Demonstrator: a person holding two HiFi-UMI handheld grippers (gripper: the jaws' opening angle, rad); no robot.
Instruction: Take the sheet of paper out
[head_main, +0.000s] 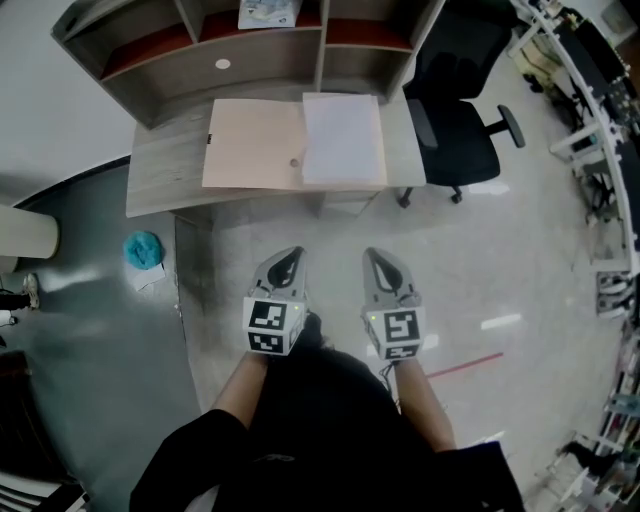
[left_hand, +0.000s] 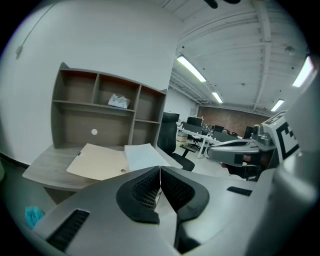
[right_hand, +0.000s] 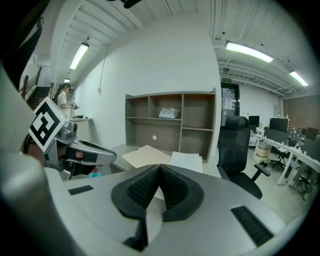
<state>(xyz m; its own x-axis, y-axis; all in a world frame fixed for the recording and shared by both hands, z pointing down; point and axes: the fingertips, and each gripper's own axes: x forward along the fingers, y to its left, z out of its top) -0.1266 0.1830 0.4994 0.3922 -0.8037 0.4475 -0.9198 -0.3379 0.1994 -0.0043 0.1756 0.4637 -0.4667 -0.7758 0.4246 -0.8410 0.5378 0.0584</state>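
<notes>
An open tan folder (head_main: 255, 143) lies on the grey desk (head_main: 160, 170), and a white sheet of paper (head_main: 343, 138) rests on its right half. The folder (left_hand: 100, 160) and the sheet (left_hand: 145, 156) also show in the left gripper view, and the sheet (right_hand: 186, 161) in the right gripper view. My left gripper (head_main: 292, 254) and right gripper (head_main: 376, 255) hang side by side above the floor, well short of the desk. Both are shut with nothing between the jaws.
A shelf unit (head_main: 250, 40) stands at the back of the desk, with a small packet (head_main: 268, 12) in its middle bay. A black office chair (head_main: 455, 110) stands right of the desk. A teal cloth (head_main: 143, 250) lies on the floor at the left. More desks fill the room's right side.
</notes>
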